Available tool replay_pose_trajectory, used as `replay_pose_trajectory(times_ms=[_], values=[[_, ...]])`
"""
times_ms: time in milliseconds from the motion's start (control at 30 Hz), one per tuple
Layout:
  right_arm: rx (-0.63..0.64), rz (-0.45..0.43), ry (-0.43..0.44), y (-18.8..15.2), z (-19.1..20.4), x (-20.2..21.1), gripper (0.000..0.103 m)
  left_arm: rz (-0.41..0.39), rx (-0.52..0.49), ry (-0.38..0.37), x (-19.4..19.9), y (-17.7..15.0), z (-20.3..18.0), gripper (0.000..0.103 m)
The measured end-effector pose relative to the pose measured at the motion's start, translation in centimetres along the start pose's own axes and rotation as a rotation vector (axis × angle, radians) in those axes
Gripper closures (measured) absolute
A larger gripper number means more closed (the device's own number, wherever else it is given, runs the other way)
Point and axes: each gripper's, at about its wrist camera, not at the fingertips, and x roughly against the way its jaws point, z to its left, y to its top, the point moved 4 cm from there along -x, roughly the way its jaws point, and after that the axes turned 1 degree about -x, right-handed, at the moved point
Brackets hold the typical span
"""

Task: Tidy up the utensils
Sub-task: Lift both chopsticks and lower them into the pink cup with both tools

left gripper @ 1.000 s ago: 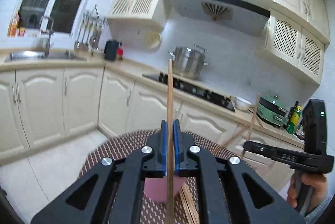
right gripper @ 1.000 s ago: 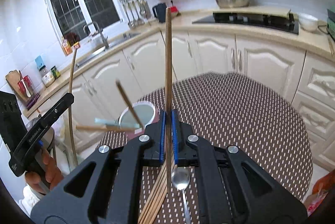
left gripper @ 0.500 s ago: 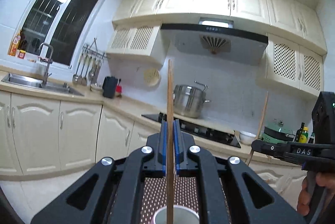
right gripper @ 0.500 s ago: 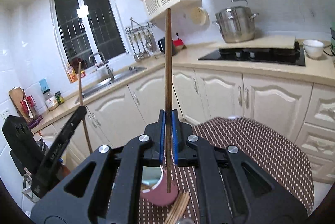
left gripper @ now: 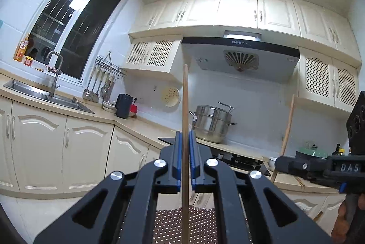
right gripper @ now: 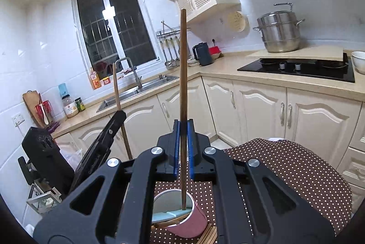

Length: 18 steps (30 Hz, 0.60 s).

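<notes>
The left gripper (left gripper: 185,161) pinches one chopstick (left gripper: 185,129) tight, standing straight up. The right gripper (right gripper: 182,148) pinches another stick (right gripper: 183,88), its tip in the pink cup (right gripper: 194,225)

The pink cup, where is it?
In the right wrist view the pink cup sits low in the middle on the dotted tablecloth, under the right gripper's chopstick.

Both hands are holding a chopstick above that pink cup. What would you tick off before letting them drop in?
1. Right gripper shut on its dark chopstick: ok.
2. That chopstick's lower tip inside the pink cup: ok.
3. Left gripper shut on its light chopstick: ok.
4. Light chopstick lined up over the cup: cannot tell, the cup is hidden in the left view.
5. Cup upright on the dotted tablecloth: ok.
</notes>
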Motion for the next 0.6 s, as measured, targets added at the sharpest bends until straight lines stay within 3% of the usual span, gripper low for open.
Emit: replay_pose_trajectory(times_ms=[167, 600], values=[[0.012, 0.032, 0.019, -1.1, 0.2, -0.6, 0.096, -0.007, 0.006, 0.002, -0.4, -0.7, 0.1, 0.097], [0.042, 0.087, 0.026, -2.7, 0.5, -1.1, 0.096, 0.102, 0.017, -0.052, 0.4, -2.1, 1.3, 0.096]])
